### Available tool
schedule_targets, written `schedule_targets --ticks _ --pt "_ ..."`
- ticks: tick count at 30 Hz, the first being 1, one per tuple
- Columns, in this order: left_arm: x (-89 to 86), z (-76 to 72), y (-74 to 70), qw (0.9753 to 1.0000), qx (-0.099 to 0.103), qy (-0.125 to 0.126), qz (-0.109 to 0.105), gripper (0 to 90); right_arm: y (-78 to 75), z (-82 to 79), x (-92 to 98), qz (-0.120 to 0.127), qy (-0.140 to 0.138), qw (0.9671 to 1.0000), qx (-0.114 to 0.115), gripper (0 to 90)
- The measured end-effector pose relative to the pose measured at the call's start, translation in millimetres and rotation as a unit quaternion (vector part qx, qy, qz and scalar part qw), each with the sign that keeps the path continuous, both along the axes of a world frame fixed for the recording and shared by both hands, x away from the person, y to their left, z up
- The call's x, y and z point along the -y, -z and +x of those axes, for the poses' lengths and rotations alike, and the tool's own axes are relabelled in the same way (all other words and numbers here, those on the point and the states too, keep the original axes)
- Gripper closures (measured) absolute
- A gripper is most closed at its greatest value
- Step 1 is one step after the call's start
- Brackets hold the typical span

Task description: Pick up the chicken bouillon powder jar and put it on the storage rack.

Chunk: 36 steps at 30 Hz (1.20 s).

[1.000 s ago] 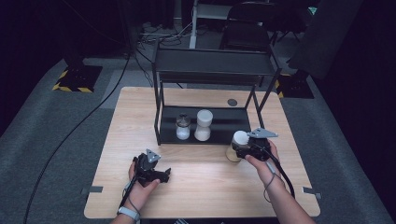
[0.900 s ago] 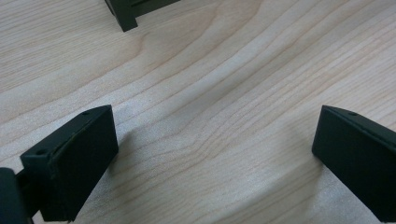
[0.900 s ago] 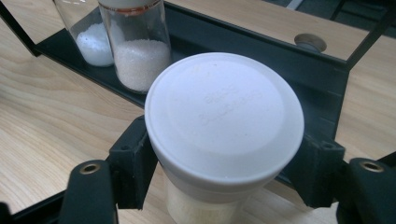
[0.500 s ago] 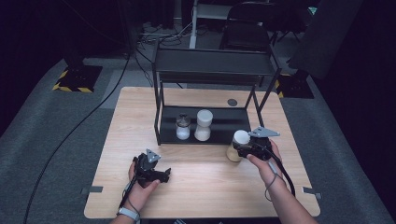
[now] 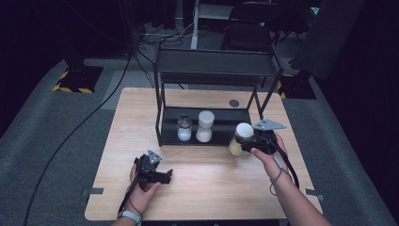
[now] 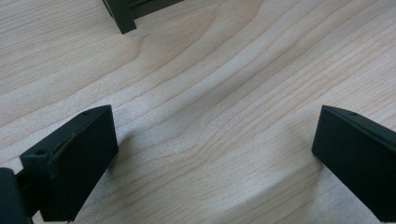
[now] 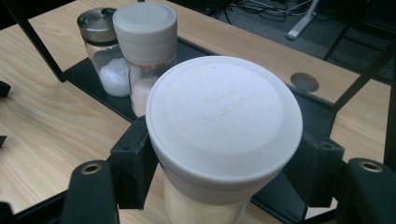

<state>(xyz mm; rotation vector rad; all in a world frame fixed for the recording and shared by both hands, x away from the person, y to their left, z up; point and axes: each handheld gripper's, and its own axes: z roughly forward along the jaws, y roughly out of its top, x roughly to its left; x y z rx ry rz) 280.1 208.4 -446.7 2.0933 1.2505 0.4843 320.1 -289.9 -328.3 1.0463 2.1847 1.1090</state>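
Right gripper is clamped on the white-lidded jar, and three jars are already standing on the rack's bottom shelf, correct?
Not quite. The right gripper is clamped on the white-lidded jar, but only two containers stand on the rack's bottom shelf: a metal-capped shaker and a white-capped bottle. The high view shows this.

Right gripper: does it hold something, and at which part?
Yes. The right gripper holds the white-capped jar, its jaws clamped just under the cap. The left gripper holds nothing.
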Motion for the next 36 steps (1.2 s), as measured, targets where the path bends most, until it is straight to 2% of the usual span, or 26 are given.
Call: schedule_targets --ticks 19,28,36 --pt "0.1 -0.2 0.2 1.0000 0.000 0.000 0.000 0.3 -19.6 28.8 -10.4 0.001 0.001 1.0000 0.004 33.7" --pt "0.3 -0.6 0.5 1.0000 0.001 -0.001 -0.001 0.3 -19.3 46.4 -15.3 -0.001 0.005 1.0000 0.004 33.7" --pt "0.6 -0.8 0.4 1.0000 0.001 -0.002 0.000 0.3 -11.2 61.9 -22.2 -0.003 0.011 0.9999 -0.002 33.7"
